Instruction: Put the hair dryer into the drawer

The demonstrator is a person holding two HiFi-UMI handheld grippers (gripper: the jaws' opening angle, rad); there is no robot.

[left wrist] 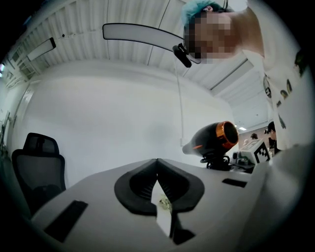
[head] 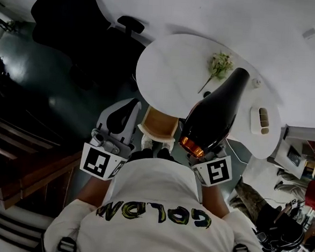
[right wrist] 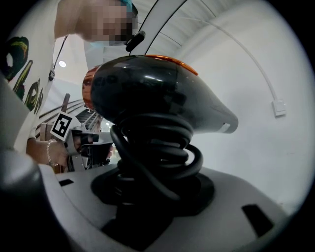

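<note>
Pinching the dryer (head: 215, 113) by its cord-wound handle with the right gripper (right wrist: 147, 199), aloft over the table's (head: 172, 70) near edge. Lengthwise about level, nozzle aimed away across the table, orange rear toward the person. Left gripper (left wrist: 158, 167) tips together, empty.

Office: swivel chair (head: 73, 25), round table (head: 167, 64)

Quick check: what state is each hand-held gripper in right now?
Left hand-held gripper: closed, nothing between its jaws.
Right hand-held gripper: closed on the hair dryer, at its cord-wrapped handle.
</note>
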